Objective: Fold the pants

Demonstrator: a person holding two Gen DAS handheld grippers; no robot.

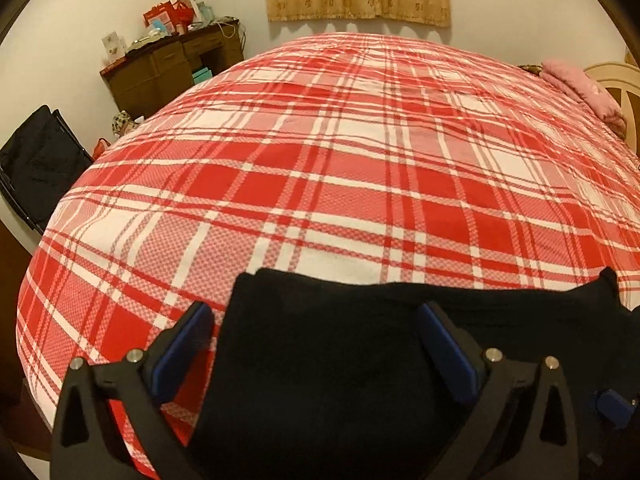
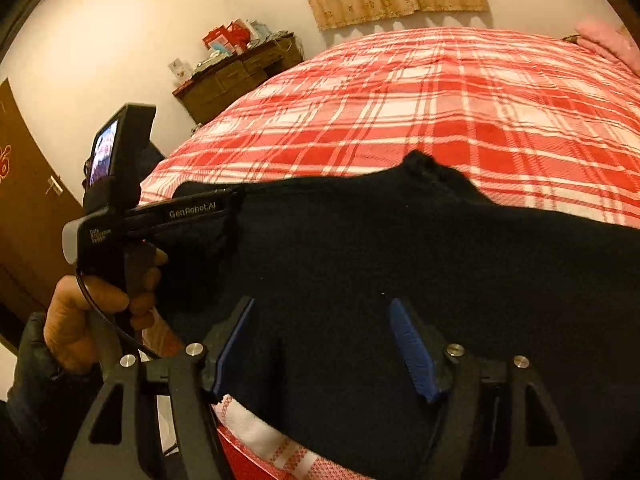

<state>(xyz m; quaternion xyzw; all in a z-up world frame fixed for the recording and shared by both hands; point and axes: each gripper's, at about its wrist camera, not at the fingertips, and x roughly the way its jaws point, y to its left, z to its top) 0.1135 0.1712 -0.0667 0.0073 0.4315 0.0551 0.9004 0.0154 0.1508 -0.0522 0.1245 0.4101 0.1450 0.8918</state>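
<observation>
Leftmost, a brown dresser (image 1: 172, 68) stands against the wall beyond the bed's edge. Black pants (image 1: 320, 360) lie at the near edge of the red plaid bedspread (image 1: 340, 152), whose wide far stretch lies bare up to a pink blanket (image 1: 580, 88) on the right. Both the left gripper (image 1: 316, 316) and the right gripper (image 2: 322, 308) hover over the pants with jaws spread, pinching nothing. The right wrist view shows "GenRobot.AI" printed on the left gripper's body.

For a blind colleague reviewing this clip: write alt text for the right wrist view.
Black pants lie across a red plaid bed cover, under the open right hand-held gripper. At left, a hand holds the left hand-held gripper at the pants' edge.
</observation>
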